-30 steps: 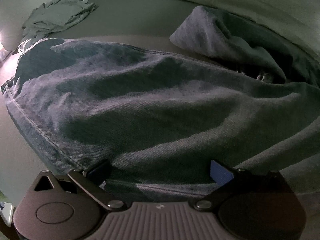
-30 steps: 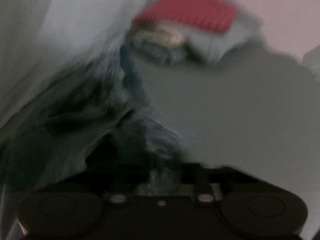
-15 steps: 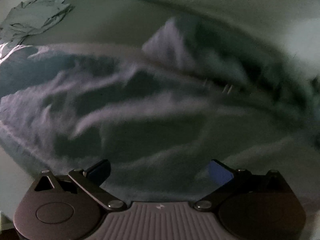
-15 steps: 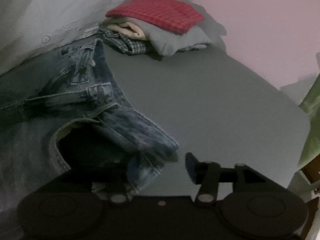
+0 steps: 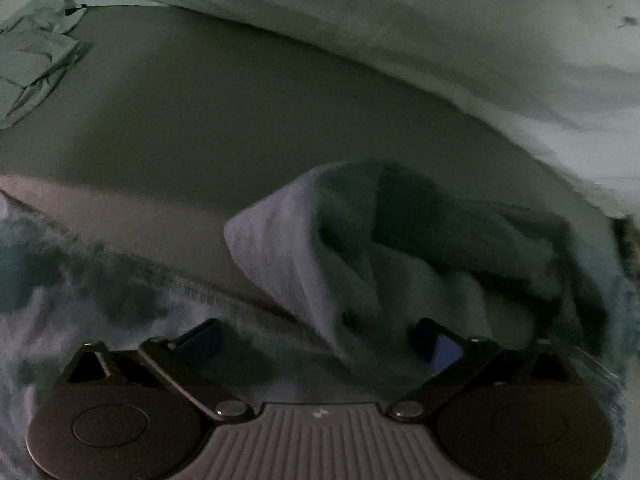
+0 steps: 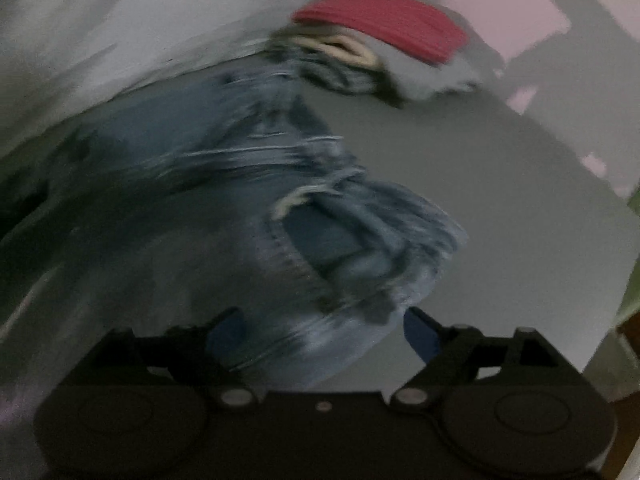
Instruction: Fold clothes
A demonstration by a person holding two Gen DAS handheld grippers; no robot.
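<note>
Blue denim jeans [image 6: 256, 200] lie crumpled on a grey table, with the waistband and a pocket opening toward the right wrist camera. My right gripper [image 6: 324, 334] is open just above the waist end, its blue pads [image 6: 420, 336] on either side of the cloth. The left wrist view shows the same jeans [image 5: 380, 264], with a folded-over leg end bunched up just ahead. My left gripper [image 5: 320, 340] is open too, low over the denim with cloth lying between its fingers. Both views are blurred by motion.
A stack of folded clothes [image 6: 384, 36] with a red piece on top sits at the table's far end. A pale green garment [image 5: 32, 64] lies crumpled at the far left. A light sheet [image 5: 440, 24] runs along the back. The grey table [image 6: 500, 184] ends at the right.
My right gripper went from shut on the jeans' waist to open. My left gripper stayed open and slid across the denim toward the bunched leg end.
</note>
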